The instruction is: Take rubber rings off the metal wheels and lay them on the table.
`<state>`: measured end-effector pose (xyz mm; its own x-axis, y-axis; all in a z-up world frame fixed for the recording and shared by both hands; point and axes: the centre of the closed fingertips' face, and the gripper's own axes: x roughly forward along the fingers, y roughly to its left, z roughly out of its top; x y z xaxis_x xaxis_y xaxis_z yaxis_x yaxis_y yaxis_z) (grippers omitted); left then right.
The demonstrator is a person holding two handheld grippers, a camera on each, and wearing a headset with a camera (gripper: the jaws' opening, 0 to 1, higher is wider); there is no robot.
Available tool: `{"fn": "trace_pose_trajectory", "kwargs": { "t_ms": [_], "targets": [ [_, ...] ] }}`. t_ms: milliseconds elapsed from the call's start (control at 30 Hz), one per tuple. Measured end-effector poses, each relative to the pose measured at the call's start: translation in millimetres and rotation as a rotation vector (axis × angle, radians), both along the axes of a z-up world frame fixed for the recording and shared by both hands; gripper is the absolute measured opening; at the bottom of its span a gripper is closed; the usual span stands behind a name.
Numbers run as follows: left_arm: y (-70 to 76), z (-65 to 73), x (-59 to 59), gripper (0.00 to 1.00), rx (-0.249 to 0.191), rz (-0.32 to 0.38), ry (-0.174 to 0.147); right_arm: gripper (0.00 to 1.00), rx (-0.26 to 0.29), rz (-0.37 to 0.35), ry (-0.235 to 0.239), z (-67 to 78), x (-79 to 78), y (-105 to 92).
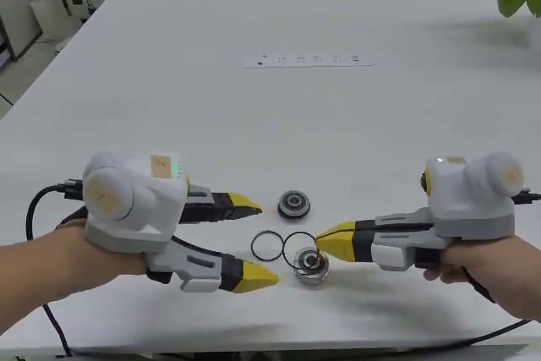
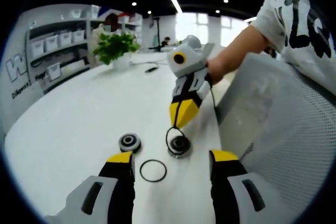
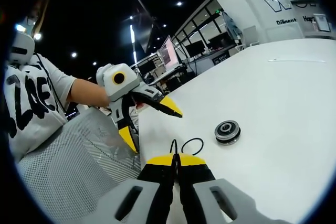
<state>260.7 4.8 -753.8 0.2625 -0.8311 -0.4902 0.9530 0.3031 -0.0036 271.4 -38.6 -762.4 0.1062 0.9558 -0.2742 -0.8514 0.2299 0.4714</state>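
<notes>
White desk (image 1: 338, 124): carries all items.
Left hand-held gripper (image 1: 254, 239): jaws spread wide, holding nothing, yellow tips on either side of the loose ring.
Right hand-held gripper (image 1: 325, 237): jaws pressed together, pinching a thin black rubber ring (image 1: 284, 248) at its edge.
Metal wheels, two: one (image 1: 293, 203) lying flat and apart from both tools; one (image 1: 311, 265) just below the right tips, overlapped by the pinched ring; whether that ring is fully free of it cannot be told.
Loose rubber ring (image 1: 253, 247): flat on the desk, beside the pinched one
</notes>
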Motion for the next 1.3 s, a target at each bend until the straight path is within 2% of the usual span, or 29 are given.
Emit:
{"fn": "trace_pose_trajectory", "kwargs": {
  "t_ms": [367, 600, 933, 1300],
  "targets": [
    [10.4, 1.4, -2.4, 0.67, -0.005, 0.019, -0.003, 0.0, 0.002, 0.02, -0.015, 6.4, 5.5, 10.5],
    [18.5, 1.9, 0.0, 0.72, -0.017, 0.052, -0.001, 0.0, 0.008, 0.027, -0.016, 9.6, 8.5, 19.3],
    [32.0, -0.5, 1.3, 0.77, -0.007, 0.077, 0.001, 0.0, -0.006, 0.043, -0.008, 5.7, 10.1, 30.7],
    [38.6, -3.1, 1.7, 0.78, -0.002, 0.102, 0.007, 0.0, -0.066, 0.067, 0.001, -11.5, 14.5, 40.0]
  ]
}}
